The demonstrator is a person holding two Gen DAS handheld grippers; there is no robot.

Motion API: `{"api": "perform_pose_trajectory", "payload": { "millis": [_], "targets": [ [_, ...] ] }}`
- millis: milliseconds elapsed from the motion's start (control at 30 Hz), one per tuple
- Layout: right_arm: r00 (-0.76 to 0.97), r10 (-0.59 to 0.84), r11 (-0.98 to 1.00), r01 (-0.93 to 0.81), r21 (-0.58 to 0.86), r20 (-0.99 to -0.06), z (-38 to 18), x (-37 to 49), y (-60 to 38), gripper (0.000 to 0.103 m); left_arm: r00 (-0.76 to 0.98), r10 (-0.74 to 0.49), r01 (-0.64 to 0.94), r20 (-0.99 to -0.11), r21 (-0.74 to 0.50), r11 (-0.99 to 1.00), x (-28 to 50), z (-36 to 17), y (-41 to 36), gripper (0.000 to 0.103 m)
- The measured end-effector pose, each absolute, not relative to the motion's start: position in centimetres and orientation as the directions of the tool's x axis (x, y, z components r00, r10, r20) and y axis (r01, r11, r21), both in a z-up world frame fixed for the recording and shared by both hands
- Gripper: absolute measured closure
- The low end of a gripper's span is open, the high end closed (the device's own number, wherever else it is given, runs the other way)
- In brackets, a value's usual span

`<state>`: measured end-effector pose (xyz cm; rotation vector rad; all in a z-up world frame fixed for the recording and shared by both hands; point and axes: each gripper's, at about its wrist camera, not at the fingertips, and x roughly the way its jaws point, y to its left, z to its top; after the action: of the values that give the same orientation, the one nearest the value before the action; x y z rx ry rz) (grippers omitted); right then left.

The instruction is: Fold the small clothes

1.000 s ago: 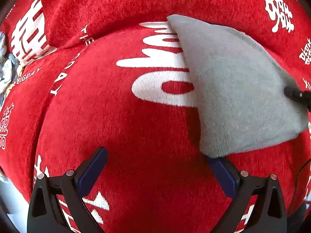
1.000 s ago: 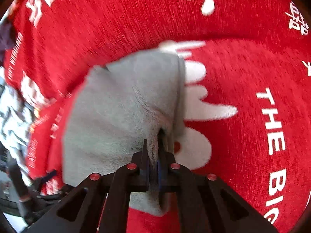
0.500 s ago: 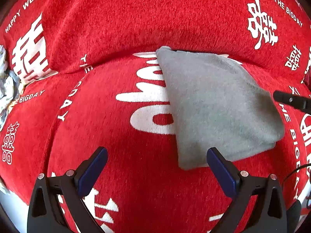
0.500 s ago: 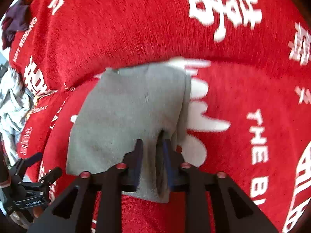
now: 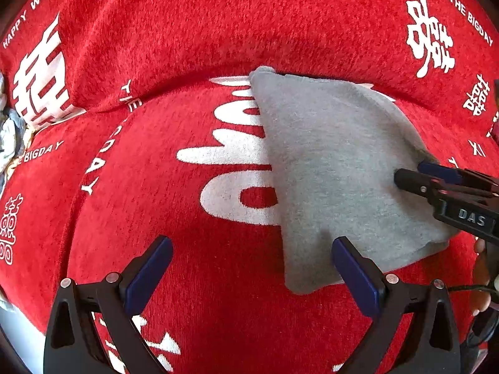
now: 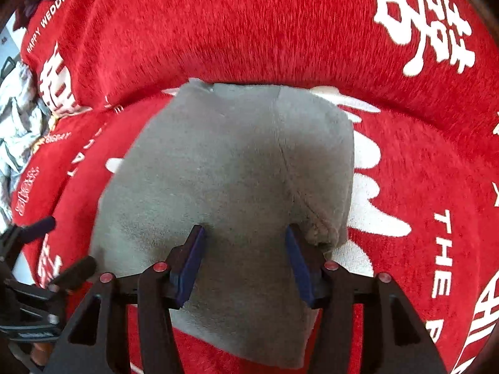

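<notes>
There is one folded grey cloth (image 5: 336, 168). It lies on one red blanket (image 5: 193, 31) with white letters and signs. There are two grippers. The left gripper (image 5: 252, 274) has two fingers with blue pads, and the right gripper (image 6: 244, 258) has two as well, so that makes four fingers. At the left edge there is one crumpled pale heap (image 6: 15, 124), maybe more clothes; it is too blurry to count the pieces.
</notes>
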<state>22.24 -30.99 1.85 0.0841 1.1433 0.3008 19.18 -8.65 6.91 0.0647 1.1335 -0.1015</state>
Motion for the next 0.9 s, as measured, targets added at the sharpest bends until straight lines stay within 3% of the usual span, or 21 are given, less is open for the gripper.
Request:
{"api": "perform_pose_trajectory", "payload": {
  "millis": [300, 467, 733, 900],
  "targets": [
    [0.439, 0.283, 0.958, -0.177, 0.226, -0.853, 4.5, 23.0, -31.7, 0.043, 0.423, -0.055, 0.100, -0.904, -0.013, 0.995, 20.8, 6.7, -8.6, 0.000],
    [0.398, 0.241, 0.968, -0.163, 0.190, -0.885, 2.6, 24.5, -31.6, 0.040, 0.374, -0.017, 0.103, -0.927, 0.023, 0.994, 22.2, 5.0, -9.4, 0.000],
    [0.420, 0.249, 0.968, -0.149, 0.204, -0.873, 3.6, 24.2, -32.8, 0.037, 0.392, -0.070, 0.132, -0.917, -0.020, 0.991, 22.4, 6.0, -9.6, 0.000],
    [0.442, 0.258, 0.966, -0.098, 0.240, -0.859, 4.4, 24.0, -35.7, 0.028, 0.372, -0.100, 0.126, -0.923, -0.057, 0.990, 23.9, 6.1, -9.8, 0.000]
  ]
}}
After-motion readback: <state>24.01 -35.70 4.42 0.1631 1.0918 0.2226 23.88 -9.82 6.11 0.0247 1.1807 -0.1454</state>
